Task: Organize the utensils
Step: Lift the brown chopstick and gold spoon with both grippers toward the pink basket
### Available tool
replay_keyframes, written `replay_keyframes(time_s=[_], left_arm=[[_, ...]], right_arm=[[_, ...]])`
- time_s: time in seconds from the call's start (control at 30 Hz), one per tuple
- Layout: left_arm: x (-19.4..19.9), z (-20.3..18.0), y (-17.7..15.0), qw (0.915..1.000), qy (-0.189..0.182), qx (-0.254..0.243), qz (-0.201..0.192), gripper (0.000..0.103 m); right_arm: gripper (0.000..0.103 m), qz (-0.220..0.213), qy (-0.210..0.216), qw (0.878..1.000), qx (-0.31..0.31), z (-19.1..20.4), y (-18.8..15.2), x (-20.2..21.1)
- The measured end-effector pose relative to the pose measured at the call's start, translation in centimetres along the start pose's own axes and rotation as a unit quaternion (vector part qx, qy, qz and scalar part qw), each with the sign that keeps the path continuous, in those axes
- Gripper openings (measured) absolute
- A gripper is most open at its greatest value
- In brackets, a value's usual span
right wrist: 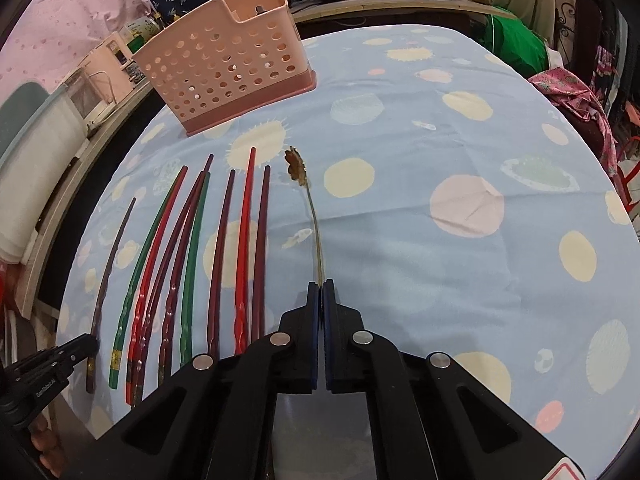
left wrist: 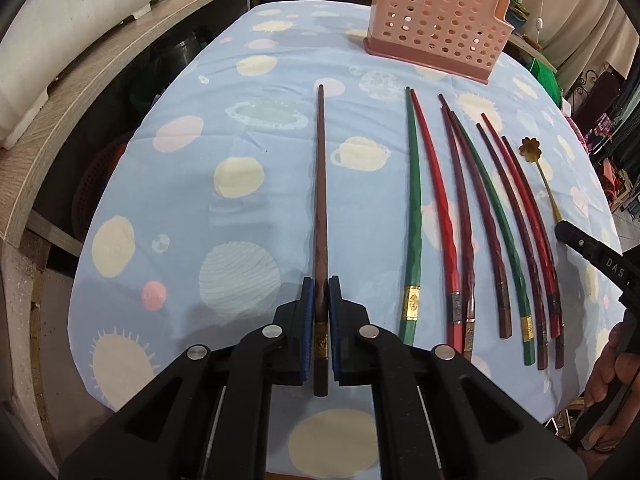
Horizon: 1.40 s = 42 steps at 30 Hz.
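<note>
My left gripper (left wrist: 320,286) is shut on a brown chopstick (left wrist: 321,184) near its thick end; the stick points away toward the pink perforated utensil holder (left wrist: 436,20). Several red, green and brown chopsticks (left wrist: 472,220) lie side by side on the cloth to its right. My right gripper (right wrist: 321,286) is shut on the handle of a gold flower-headed spoon (right wrist: 310,196), which lies just right of the chopstick row (right wrist: 224,248). The holder (right wrist: 224,60) stands upright at the far left in the right wrist view. The spoon (left wrist: 538,168) and the right gripper's finger (left wrist: 580,240) also show in the left wrist view.
The table wears a light blue cloth with planet prints (right wrist: 460,200). A wooden shelf (left wrist: 100,80) runs along the left edge. Clothes and clutter (right wrist: 568,92) sit beyond the right edge. Pots and jars stand behind the holder.
</note>
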<state>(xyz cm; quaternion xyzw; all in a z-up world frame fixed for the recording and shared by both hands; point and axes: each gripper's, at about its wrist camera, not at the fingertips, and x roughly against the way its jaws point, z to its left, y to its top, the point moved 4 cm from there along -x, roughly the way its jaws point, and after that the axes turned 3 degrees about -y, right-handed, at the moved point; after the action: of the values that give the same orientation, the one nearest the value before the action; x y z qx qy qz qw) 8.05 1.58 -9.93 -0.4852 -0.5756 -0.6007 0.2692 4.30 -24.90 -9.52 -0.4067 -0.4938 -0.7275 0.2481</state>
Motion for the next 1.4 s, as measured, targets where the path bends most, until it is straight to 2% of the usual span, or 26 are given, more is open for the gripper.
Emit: replay_keyframes(time_s=[0.17,0.3,0.67,0.87,1.07,1.27,1.4], left_arm=[[0.1,-0.2,0.0,1.0000,-0.002,-0.005,-0.004,0.007],[0.8,-0.2,0.2,0.9999,-0.008,-0.003,-0.013,0.007],[6.5,0.1,4.3,0.9965,-0.028,0.005,-0.079,0.007],[10.0,-0.2,9.8,0.9909,-0.016,-0.009,-0.133,0.007],[13.6,-1.3,17.0,0.9804,-0.010,-0.025,-0.195,0.007],[17.2,-3.0,23.5,0.9669,-0.022,-0.029,-0.253,0.007],[20.1,-4.8,27.2,0.9519,-0.036,-0.034,-0.302,0.007]], right_arm=[[0.001,-0.001,0.000,1.000,0.005,0.2,-0.3,0.5],[0.001,-0.019,-0.005,1.000,0.015,0.6,0.1,1.9],[0.001,-0.078,0.007,0.997,0.015,0.8,4.2,7.4],[0.001,-0.122,0.011,0.992,0.027,1.5,8.3,9.9],[0.001,-0.158,0.021,0.987,0.032,2.1,13.4,11.2],[0.001,-0.183,0.030,0.982,0.029,2.8,18.3,11.3],[0.001,-0.189,0.031,0.981,0.028,3.4,21.3,10.4]])
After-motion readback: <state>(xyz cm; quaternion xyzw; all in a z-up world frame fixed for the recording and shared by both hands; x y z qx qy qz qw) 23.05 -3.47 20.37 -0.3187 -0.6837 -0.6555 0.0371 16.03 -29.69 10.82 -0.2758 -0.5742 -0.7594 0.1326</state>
